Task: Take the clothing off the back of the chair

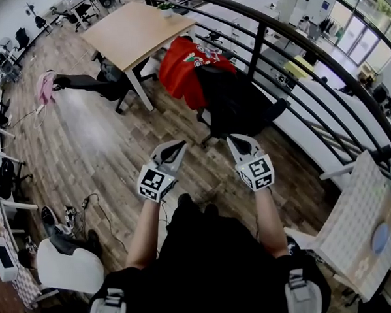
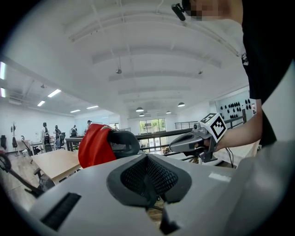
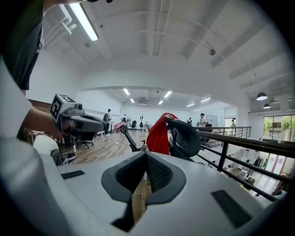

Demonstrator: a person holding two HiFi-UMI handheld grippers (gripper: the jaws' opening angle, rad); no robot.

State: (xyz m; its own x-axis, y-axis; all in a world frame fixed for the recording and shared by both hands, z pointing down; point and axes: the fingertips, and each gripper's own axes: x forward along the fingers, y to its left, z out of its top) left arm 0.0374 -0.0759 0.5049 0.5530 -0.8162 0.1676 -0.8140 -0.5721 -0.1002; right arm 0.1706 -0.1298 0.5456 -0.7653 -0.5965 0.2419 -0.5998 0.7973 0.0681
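Forearms: both bare and stretched forward from the person's black top, one gripper in each hand.
Left gripper [image 1: 180, 145]: jaws pressed together, nothing between them (its own view shows the dark pads meeting). It points ahead at the chair.
Right gripper [image 1: 231, 141]: jaws likewise closed and empty. It is held beside the left one with a gap between the two, and aims the same way.
Floor [image 1: 98, 141]: wood planks, bare under the gripper tips.
Chair [image 1: 237, 106]: black office chair ahead of both grippers, touched by neither. Its curved headrest shows in both gripper views.
Clothing [image 1: 184, 67]: red garment with a printed patch, draped over the chair's back. It hangs down the far side of the back, toward the table, and no jaw is on it.
Table [image 1: 130, 31]: light wood with white legs, just beyond the chair.
Railing [image 1: 286, 56]: dark metal bars curving past the chair on its right.
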